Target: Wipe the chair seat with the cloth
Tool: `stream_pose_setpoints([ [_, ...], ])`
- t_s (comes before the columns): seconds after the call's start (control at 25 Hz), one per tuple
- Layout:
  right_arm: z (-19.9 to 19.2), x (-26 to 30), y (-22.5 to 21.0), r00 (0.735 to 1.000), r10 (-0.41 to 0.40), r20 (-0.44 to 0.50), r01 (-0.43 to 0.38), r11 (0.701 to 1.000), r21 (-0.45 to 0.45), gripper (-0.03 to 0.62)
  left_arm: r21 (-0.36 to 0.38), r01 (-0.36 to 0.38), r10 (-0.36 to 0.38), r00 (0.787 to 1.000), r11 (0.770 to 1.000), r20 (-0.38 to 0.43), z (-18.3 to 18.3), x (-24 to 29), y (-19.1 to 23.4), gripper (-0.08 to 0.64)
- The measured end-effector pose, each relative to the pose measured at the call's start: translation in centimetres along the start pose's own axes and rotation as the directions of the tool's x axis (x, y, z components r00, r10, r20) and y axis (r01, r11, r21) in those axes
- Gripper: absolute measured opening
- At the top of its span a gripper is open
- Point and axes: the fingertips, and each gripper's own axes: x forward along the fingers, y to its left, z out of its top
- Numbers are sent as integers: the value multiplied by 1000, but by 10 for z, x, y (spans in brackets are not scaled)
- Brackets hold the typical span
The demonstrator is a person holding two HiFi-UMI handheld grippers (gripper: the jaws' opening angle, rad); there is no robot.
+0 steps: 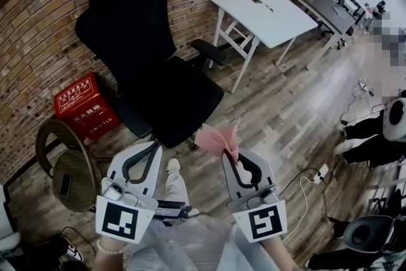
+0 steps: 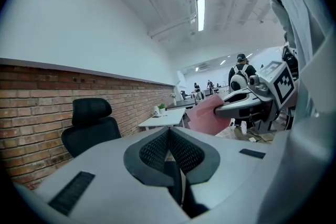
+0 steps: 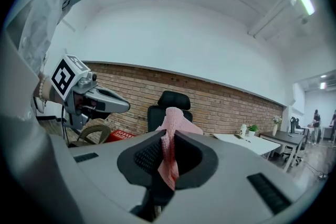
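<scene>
Right gripper point(image 1: 232, 160) pinches pink cloth point(image 1: 219, 138) tight. Cloth sticks out past jaw tips, so loose part can rub. Left gripper point(image 1: 154, 148) squeezed closed, nothing in it (just waiting, I think). Black office chair seat point(image 1: 181, 101) sits ahead of both grippers. Cloth near its front edge, likely not touching yet.

Fig. 1. Materials before me.
My right gripper point(image 3: 169, 138), matt grey plastic with ribbed black pads point(image 3: 146, 156), holds soft pink knitted cloth point(image 1: 219, 139); chair seat point(image 1: 171, 101) matt black fabric; wall point(image 1: 38, 28) rough brick.
</scene>
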Motion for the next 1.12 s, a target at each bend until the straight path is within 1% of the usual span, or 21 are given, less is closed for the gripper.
stream_pose_setpoints([
  [0.2,1,63,-23,1000,-4,-4,4,1000,3,58,67,28,-29,1000,997,8,-1,49,45,20],
  [0.32,3,108,-32,1000,-10,-14,10,1000,11,58,68,43,-43,999,997,3,-4,78,81,20],
  [0.52,2,171,-48,999,-10,-44,11,1000,19,58,97,59,-58,998,994,-12,-8,126,134,20],
  [0.64,-4,208,-61,997,-17,-71,20,999,48,58,108,65,-62,998,992,-26,-14,154,163,20],
  [0.84,-16,265,-74,994,-3,-113,10,998,62,58,104,75,-69,996,992,-57,-29,191,208,20],
  [1.0,-25,303,-74,991,12,-132,-3,998,66,58,86,73,-66,995,994,-79,-46,209,237,18],
  [1.12,-34,329,-75,989,36,-146,-24,996,85,58,76,65,-58,994,995,-87,-57,222,256,18],
])
